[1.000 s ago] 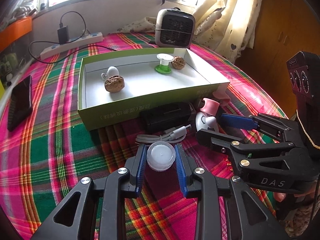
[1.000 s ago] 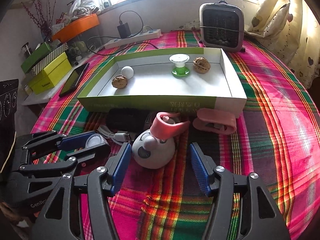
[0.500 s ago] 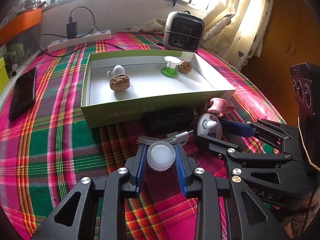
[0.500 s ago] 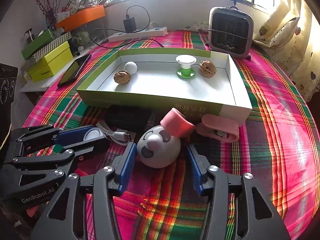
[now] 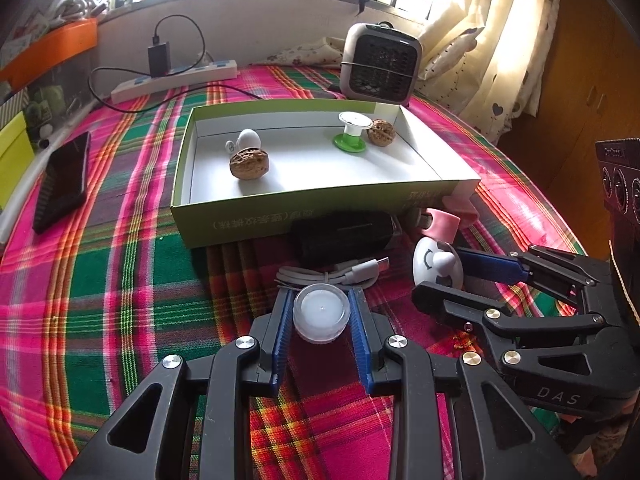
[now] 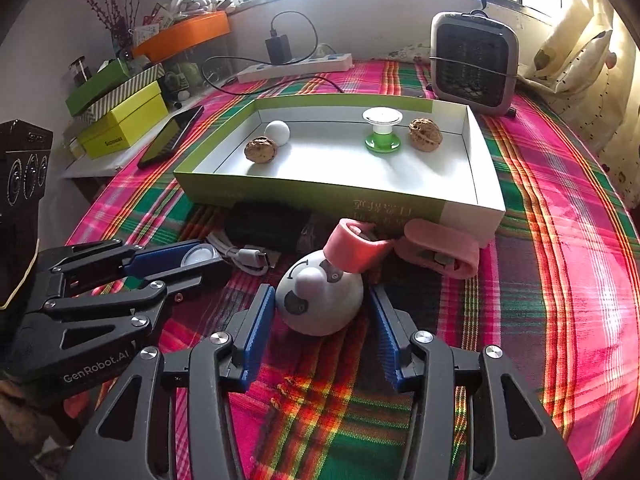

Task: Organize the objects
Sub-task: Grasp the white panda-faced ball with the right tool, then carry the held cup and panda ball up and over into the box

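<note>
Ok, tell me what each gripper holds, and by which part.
Left gripper: pads against the round sides of the small white cap. Right gripper: pads clamp the round sides of the white ball-shaped toy.

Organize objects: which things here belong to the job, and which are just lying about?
Job: white cap, round white toy, pink strap, cable, black case, green box.
Lying about: heater, phone, power strip.

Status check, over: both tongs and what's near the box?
Left tongs closing on white cap. Right tongs around panda toy. Cable, black case before box.
</note>
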A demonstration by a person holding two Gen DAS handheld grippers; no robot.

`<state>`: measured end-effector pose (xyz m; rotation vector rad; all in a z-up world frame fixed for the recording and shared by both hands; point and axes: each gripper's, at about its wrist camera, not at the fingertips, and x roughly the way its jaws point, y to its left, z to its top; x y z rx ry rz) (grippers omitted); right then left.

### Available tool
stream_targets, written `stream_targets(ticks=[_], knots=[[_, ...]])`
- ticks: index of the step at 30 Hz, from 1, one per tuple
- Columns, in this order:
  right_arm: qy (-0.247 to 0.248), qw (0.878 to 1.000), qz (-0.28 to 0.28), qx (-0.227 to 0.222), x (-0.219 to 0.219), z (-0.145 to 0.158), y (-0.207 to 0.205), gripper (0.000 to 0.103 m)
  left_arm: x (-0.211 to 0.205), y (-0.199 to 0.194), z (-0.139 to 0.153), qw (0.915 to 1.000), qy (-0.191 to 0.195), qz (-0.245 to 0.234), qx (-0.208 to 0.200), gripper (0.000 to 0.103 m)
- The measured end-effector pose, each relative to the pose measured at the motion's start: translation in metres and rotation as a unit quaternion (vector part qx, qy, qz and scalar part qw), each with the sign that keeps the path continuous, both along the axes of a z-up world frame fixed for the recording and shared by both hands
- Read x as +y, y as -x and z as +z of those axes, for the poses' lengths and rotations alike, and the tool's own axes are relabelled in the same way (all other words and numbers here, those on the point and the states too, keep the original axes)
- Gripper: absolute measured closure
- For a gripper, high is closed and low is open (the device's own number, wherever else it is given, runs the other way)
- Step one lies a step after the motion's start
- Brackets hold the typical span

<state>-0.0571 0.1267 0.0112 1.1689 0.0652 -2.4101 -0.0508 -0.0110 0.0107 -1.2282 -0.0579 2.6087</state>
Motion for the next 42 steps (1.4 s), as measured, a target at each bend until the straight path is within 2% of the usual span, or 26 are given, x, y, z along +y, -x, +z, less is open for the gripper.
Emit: stream_targets(ticks=[4, 14, 24, 42], knots=[[0.012, 1.000, 0.007, -0.001, 0.002, 0.002, -0.004, 0.055, -0.002, -0.003, 0.002, 1.0000, -0.006, 0.003, -0.004, 0.077], [0.031, 0.999, 0.017, 0.017, 0.000, 0.017, -0.005, 0.055, -0.009, -0.006, 0.022, 0.9997, 0.000, 0.000, 0.025, 0.077], [0.024, 0.999, -0.003, 0.042, 0.001, 0.035, -0.004, 0.055, -0.015, -0.001, 0.032, 0.9991, -0.018, -0.005, 0.037, 0.077], [0.020, 0.997, -0.024, 0.071, 0.010, 0.065, 0.023, 0.055, -0.017, 0.031, 0.056, 0.9980, -0.015, -0.011, 0.060, 0.077]])
